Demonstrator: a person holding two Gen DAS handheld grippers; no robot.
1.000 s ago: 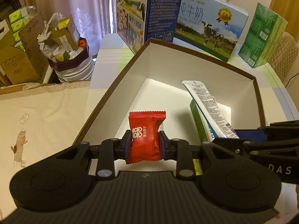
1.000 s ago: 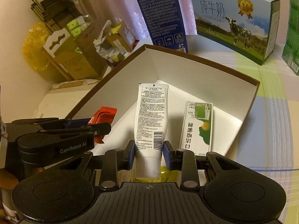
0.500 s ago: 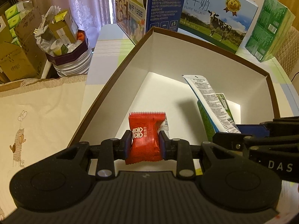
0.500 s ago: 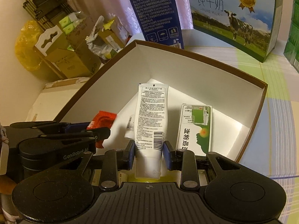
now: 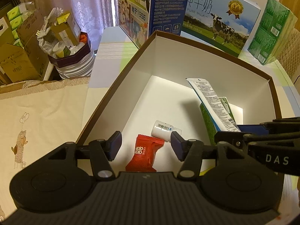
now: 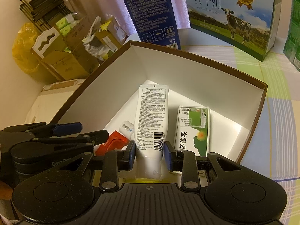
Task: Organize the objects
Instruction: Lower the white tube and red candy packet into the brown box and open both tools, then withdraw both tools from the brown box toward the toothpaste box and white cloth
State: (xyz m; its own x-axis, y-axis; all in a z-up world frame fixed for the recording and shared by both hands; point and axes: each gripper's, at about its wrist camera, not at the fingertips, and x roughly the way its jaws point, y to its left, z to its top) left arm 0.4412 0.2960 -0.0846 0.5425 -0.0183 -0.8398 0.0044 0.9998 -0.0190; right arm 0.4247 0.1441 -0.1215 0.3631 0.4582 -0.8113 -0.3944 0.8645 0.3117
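Note:
A brown-rimmed white box (image 5: 116, 86) (image 6: 260, 112) holds the objects. The red candy packet (image 5: 144, 153) (image 6: 112, 142) lies loose on the box floor between the wide-apart fingers of my open left gripper (image 5: 146, 144). Just beyond it lies a small white bottle (image 5: 163, 128) (image 6: 127, 127). My right gripper (image 6: 149, 152) is shut on a white tube (image 6: 151, 118) (image 5: 211, 103), held over the box floor. To the tube's right a green and white carton (image 6: 193, 129) (image 5: 208, 125) lies flat in the box.
Two milk cartons (image 5: 219, 18) (image 5: 148, 9) stand behind the box, a green tissue pack (image 5: 271, 31) to their right. Left of the table are cardboard boxes (image 5: 16, 56) and a round tin with clutter (image 5: 73, 60). A beige cloth (image 5: 37, 116) covers the surface at left.
My left gripper has opened and let go of the red candy packet, which now lies on the box floor. The small white bottle has come into view. The right gripper keeps its hold on the tube.

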